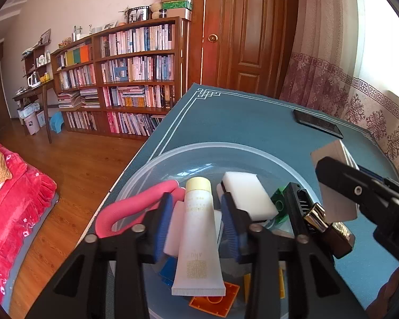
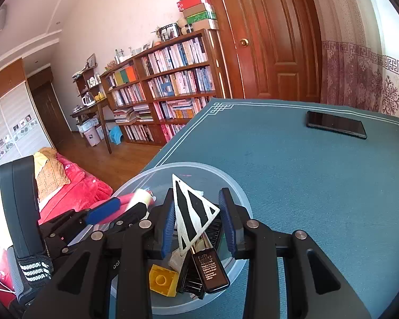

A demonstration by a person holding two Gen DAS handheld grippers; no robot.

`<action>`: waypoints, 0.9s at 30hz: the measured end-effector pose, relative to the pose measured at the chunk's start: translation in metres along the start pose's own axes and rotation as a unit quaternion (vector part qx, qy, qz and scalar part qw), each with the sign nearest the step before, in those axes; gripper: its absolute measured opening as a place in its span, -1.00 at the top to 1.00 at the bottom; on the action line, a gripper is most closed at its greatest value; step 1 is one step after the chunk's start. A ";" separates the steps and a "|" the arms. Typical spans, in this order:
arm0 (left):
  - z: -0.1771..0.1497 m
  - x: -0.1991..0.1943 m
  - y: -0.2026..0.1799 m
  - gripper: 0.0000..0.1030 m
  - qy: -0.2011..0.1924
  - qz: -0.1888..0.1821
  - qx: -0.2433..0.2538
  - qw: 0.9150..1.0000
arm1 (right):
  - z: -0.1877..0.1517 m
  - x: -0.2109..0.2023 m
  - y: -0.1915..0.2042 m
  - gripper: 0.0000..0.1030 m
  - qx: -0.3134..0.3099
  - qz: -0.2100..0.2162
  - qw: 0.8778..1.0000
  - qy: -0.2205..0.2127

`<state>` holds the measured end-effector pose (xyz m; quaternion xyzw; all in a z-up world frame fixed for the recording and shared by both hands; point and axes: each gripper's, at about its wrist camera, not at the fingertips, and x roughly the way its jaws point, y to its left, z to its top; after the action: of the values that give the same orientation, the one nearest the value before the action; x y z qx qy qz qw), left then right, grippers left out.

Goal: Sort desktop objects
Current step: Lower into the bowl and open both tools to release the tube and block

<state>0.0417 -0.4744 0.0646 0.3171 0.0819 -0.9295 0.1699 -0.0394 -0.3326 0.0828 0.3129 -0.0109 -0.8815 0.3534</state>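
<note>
A clear plastic bowl [image 1: 226,146] on the teal table mat [image 1: 239,122] holds a pink foam curler [image 1: 125,202], a white sponge [image 1: 247,194], a green brick [image 1: 279,202], a black comb [image 1: 300,204], a brown serum bottle [image 2: 212,271] and a yellow brick [image 2: 162,279]. My left gripper [image 1: 196,199] hangs open over the bowl. A white tube with a yellow cap [image 1: 199,228] lies between its blue pads, clear of both. My right gripper [image 2: 196,196] is over the bowl's right side, shut on a black-and-white striped triangular card [image 2: 191,212] that stands upright.
A black phone [image 2: 335,125] lies on the mat at the far right. The table's left edge [image 1: 135,159] drops to a wooden floor, with a red-covered bed [image 1: 13,199] below. A bookshelf [image 1: 135,79], a wooden door [image 1: 247,32] and a curtain [image 1: 332,85] stand behind the table.
</note>
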 end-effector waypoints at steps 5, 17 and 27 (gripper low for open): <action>0.002 -0.006 0.002 -0.49 -0.013 0.008 -0.003 1.000 | -0.001 0.003 -0.004 0.31 0.007 0.003 1.000 0.004; 0.004 -0.007 0.008 -0.60 -0.014 0.031 -0.005 0.999 | -0.009 0.006 0.006 0.31 -0.010 0.040 0.999 0.016; 0.009 -0.011 0.021 -0.62 -0.023 0.042 -0.022 0.999 | -0.011 0.003 0.003 0.31 0.000 0.040 0.999 0.016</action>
<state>0.0526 -0.4936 0.0772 0.2948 0.0847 -0.9267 0.2172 -0.0336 -0.3344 0.0729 0.3266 -0.0177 -0.8616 0.3881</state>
